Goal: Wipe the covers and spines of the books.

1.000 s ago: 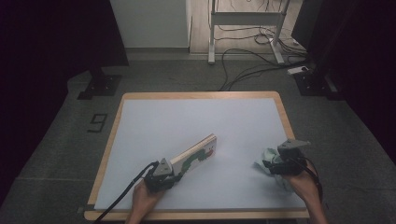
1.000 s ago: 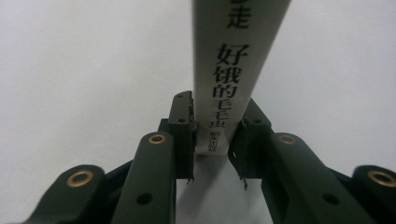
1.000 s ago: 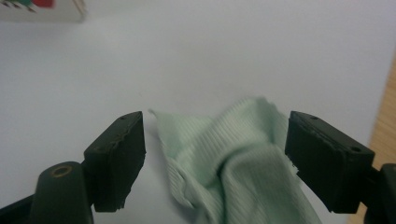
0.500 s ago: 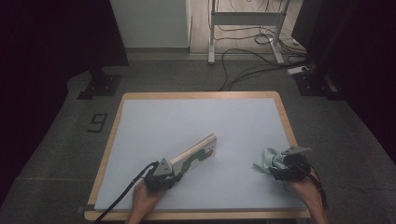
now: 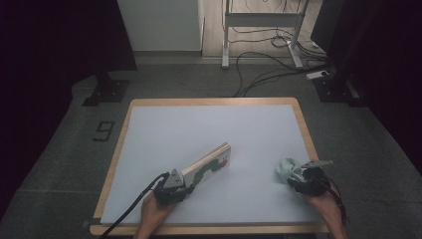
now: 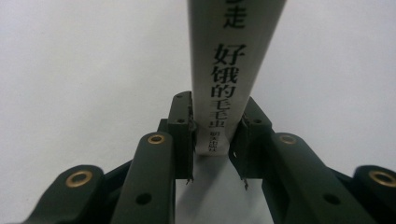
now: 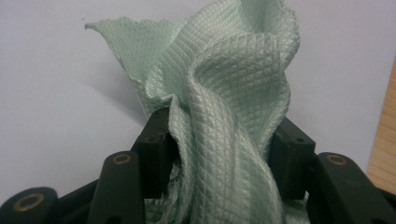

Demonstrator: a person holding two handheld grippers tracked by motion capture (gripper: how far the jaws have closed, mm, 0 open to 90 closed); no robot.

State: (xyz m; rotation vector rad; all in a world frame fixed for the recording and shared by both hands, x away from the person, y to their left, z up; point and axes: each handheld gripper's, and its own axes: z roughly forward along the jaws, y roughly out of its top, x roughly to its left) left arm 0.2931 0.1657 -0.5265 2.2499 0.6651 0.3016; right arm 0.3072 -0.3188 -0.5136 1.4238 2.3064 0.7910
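A thin picture book (image 5: pixel 209 162) stands on edge on the white table top (image 5: pixel 199 129), its spine (image 6: pixel 229 60) printed with black characters. My left gripper (image 5: pixel 183 180) is shut on the near end of that spine, pads (image 6: pixel 184 126) pressing both sides. At the right lies a crumpled pale green cloth (image 5: pixel 287 169). My right gripper (image 5: pixel 300 178) sits low over it. Its jaws have just been closing, and the bunched cloth (image 7: pixel 224 70) now fills the gap between the pads (image 7: pixel 156 135), which press on it.
A wooden rim (image 5: pixel 214 101) frames the white top, and its right edge (image 7: pixel 385 140) runs close beside the right gripper. Beyond the table are a dark floor, desk legs (image 5: pixel 226 35), cables (image 5: pixel 259 64) and a stand base (image 5: pixel 107 92).
The right gripper has come down onto the green cloth and drawn its jaws in around it. The left gripper and the book have not moved.
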